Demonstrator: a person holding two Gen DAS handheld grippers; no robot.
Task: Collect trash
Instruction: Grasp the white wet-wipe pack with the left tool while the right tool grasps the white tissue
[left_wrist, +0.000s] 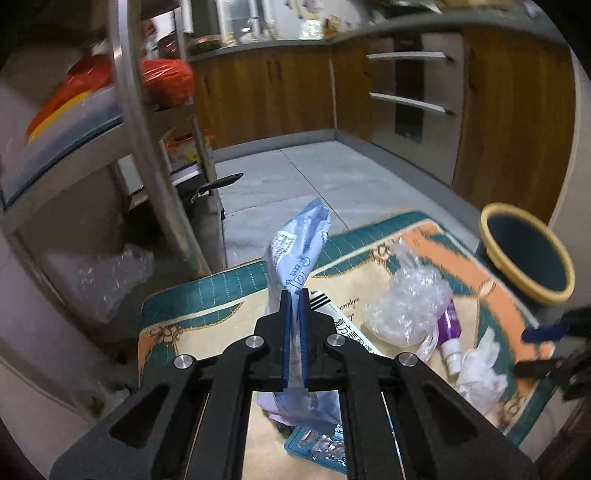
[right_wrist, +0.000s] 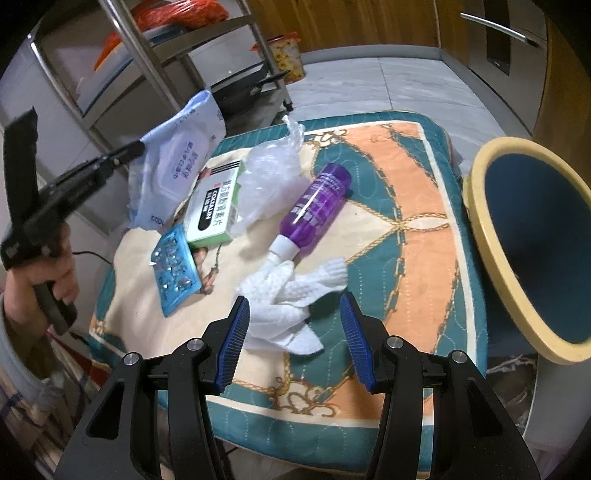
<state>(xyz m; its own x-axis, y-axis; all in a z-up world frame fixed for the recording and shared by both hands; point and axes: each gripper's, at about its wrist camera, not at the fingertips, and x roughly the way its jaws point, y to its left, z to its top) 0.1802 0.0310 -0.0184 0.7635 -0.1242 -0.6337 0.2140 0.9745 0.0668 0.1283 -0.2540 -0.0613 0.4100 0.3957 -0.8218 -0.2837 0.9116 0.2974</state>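
My left hand-held gripper (left_wrist: 294, 295) is clamped on the pale blue, crinkled plastic wipes packet (left_wrist: 295, 251) — its blue pads pinch a flattened part of the film, and the packet hangs clear of the quilted teal, orange and cream patterned cushion (right_wrist: 424, 206), its printed face showing in the right wrist view. The packet's long axis runs roughly along my fingers, one end flopping up and away past the tips, the other sagging below the jaws.

What the coming move turns on, as I judge it: the round dark-blue bin with a yellow rim (left_wrist: 524, 254) stands off to the right of my left hand-held gripper, just beside the cushion's right edge, its mouth tilted towards me. My right hand-held gripper (right_wrist: 293, 314) is nearer the bin, but it holds nothing; its jaws stand apart above the crumpled white tissue (right_wrist: 284, 299), not touching it. So the packet must travel rightward across the cushion, over the remaining litter — the clear scrunched plastic bag (right_wrist: 269, 177), the purple bottle with a white cap (right_wrist: 314, 206), the green-and-white medicine box (right_wrist: 214, 210) and the blue blister pack (right_wrist: 175, 269).

The packet looks light and limp; I expect it to swing as I carry it.
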